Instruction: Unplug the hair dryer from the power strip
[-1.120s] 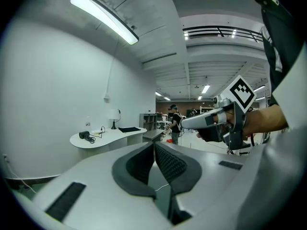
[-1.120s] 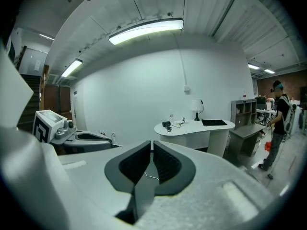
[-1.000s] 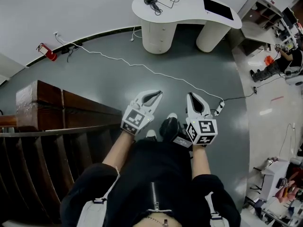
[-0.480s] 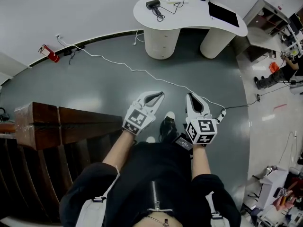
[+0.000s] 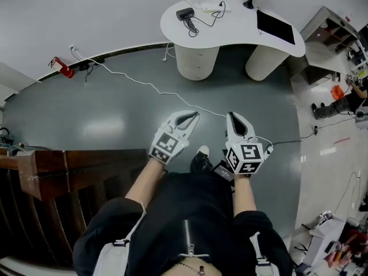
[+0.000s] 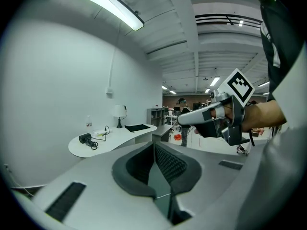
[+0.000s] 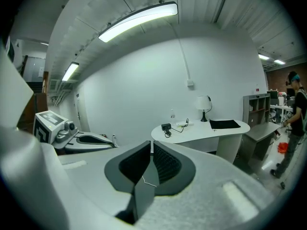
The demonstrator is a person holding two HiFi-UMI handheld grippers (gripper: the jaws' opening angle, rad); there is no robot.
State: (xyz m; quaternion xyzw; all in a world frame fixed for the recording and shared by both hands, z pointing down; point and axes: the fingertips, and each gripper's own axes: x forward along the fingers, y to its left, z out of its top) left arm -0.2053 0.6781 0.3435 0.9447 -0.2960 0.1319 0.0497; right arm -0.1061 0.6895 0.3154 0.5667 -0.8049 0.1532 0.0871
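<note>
Head view: on the left the wooden railing (image 5: 75,163) has slipped back and the white desk (image 5: 230,30) has drawn nearer, so the person is walking in and the unplugging hasn't begun. The left gripper (image 5: 193,116) has its jaws pressed together on nothing. The hair dryer (image 5: 185,14) lies on the desk's left end. The right gripper (image 5: 232,116) is likewise closed and empty. There's no readable writing, only square markers (image 5: 165,145).

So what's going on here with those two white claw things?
A person holds a left gripper and a right gripper, both white, jaws shut and empty, pointed toward a curved white desk across the grey floor. A small black hair dryer lies there with its cord. The desk is some way off, so nothing is unplugged yet.
</note>
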